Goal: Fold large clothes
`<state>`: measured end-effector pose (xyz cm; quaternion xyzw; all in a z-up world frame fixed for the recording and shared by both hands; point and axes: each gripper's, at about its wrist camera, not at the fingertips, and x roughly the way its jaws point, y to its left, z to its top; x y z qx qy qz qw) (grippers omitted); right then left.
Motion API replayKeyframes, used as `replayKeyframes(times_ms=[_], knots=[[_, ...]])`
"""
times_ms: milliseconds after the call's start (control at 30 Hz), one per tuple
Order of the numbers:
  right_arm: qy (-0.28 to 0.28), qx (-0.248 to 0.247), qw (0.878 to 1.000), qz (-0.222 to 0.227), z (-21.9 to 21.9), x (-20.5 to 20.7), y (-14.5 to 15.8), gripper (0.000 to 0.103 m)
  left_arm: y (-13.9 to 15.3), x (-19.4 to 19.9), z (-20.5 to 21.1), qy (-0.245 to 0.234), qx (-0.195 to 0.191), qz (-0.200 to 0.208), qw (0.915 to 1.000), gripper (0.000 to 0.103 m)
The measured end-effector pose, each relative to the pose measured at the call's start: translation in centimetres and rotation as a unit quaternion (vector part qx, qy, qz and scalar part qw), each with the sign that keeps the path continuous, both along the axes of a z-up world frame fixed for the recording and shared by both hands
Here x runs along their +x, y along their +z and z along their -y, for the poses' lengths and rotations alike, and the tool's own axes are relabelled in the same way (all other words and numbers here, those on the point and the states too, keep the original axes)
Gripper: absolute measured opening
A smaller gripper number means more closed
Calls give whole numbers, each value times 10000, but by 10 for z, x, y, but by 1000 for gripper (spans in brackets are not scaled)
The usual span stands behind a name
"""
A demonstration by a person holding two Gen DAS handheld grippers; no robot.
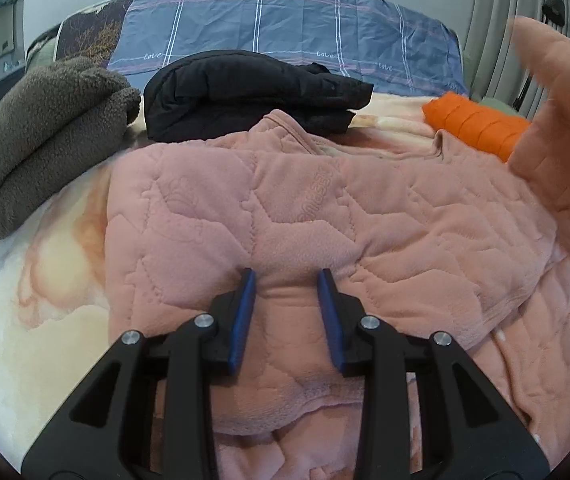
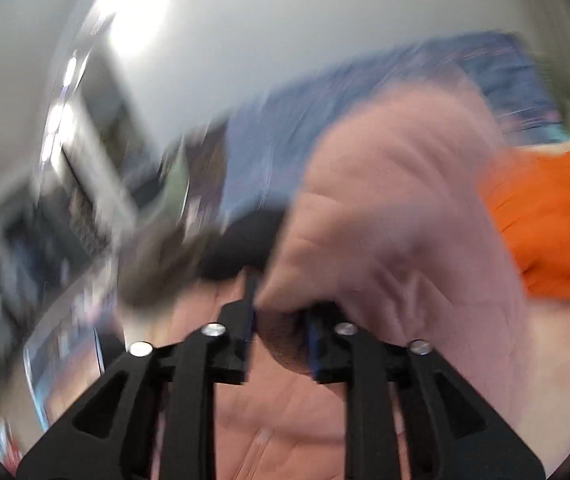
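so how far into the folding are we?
Done: grey fleece, black garment and orange one lie folded. In hand: left gripper pinches the pink quilted top; right gripper holds its lifted sleeve. Left: the pink top's folds.

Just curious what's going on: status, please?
Left gripper pinching pink jacket. Right gripper clamped on its lifted sleeve, view blurred. Black, orange clothes beyond; nothing blocking.

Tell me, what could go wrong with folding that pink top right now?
The left gripper pinches only a small ridge of the pink quilted top, so it might slip free. The raised pink sleeve hangs over the orange garment and may drag it. The right wrist view is blurred, so that grip is uncertain.
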<state>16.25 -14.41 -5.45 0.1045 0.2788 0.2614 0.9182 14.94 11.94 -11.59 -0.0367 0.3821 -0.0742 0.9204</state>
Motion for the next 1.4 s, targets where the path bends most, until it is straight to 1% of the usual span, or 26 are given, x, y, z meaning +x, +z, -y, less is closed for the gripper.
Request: replayKeyframes(times_ms=[67, 133, 267, 333, 433, 567, 633, 667, 700, 767, 800, 833, 867, 900, 933, 1000, 1033, 1100, 1167, 1200, 1233, 1267, 1300, 1333, 1367, 1400], knots=[[306, -681, 9962, -444, -40, 3, -39, 40, 1, -1, -6, -41, -257, 16, 9997, 36], [312, -1044, 9913, -743, -53, 10, -69, 44, 2, -3, -12, -121, -547, 45, 9984, 41], [315, -867, 9923, -829, -44, 7, -85, 50, 4, -7, -22, -449, -1197, 142, 9917, 60], [328, -835, 9929, -782, -49, 7, -83, 52, 7, -13, -27, -709, -1626, 224, 9839, 76], [313, -760, 9937, -760, -40, -10, -93, 53, 14, -24, -33, -995, -2137, 305, 9713, 90], [319, -690, 9945, -720, -28, -13, -98, 57, 27, -38, -38, -1336, -2804, 328, 9500, 98], [342, -755, 9944, -659, -30, -16, -97, 61, 32, -39, -40, -1350, -3022, 260, 9433, 99], [354, -783, 9943, -636, -32, -18, -97, 62, 32, -37, -41, -1287, -3042, 229, 9436, 99], [364, -817, 9941, -612, -34, -19, -97, 64, 31, -31, -42, -1086, -3025, 155, 9468, 96], [354, -922, 9935, -559, -37, -21, -95, 64, 26, -20, -44, -831, -3128, -32, 9462, 52], [338, -974, 9933, -528, -38, -22, -94, 64, 25, -11, -45, -737, -3241, -171, 9430, 24], [330, -999, 9932, -489, -38, -25, -90, 64, 26, -5, -46, -680, -3347, -285, 9394, 23], [324, -948, 9941, -420, -35, -28, -82, 64, 35, -3, -46, -693, -3325, -196, 9403, 20], [305, -843, 9955, -313, -30, -31, -73, 64, 54, -4, -39, -838, -3087, 87, 9474, 19], [236, -729, 9969, -167, -24, -34, -64, 67, 67, -7, -35, -1001, -2912, 298, 9509, 18], [-161, -464, 9986, 176, -3, -36, -39, 79, 100, -14, -21, -1480, -2572, 785, 9517, 19], [-294, -401, 9985, 248, 4, -35, -34, 81, 121, -20, -14, -1701, -2233, 1176, 9526, 19], [-724, -369, 9962, 298, 22, -26, -27, 81, 133, -22, -11, -1684, -1824, 1480, 9573, 21], [-1235, -605, 9905, -12, 36, -9, -40, 81, 124, -18, -20, -1454, -1669, 1429, 9647, 25], [-1472, -871, 9847, -324, 41, 3, -55, 80, 114, -15, -25, -1303, -1567, 1344, 9697, 34], [-1616, -1046, 9798, -549, 45, 11, -67, 79, 94, -9, -31, -1031, -1309, 1098, 9799, 43], [-1700, -1182, 9751, -793, 49, 19, -84, 78, 73, -3, -35, -679, -938, 826, 9898, 65], [-1659, -1227, 9745, -886, 52, 24, -100, 79, 43, 5, -41, -219, -353, 426, 9982, 66], [-1672, -1266, 9745, -799, 51, 22, -102, 79, 27, 9, -45, -45, -92, 153, 9998, 66], [-1738, -1478, 9712, -683, 44, 20, -99, 79, 17, 7, -52, -55, -233, 48, 9997, 66], [-1817, -1746, 9659, -595, 36, 19, -95, 79, 18, 2, -60, -17, -496, 138, 9987, 66]])
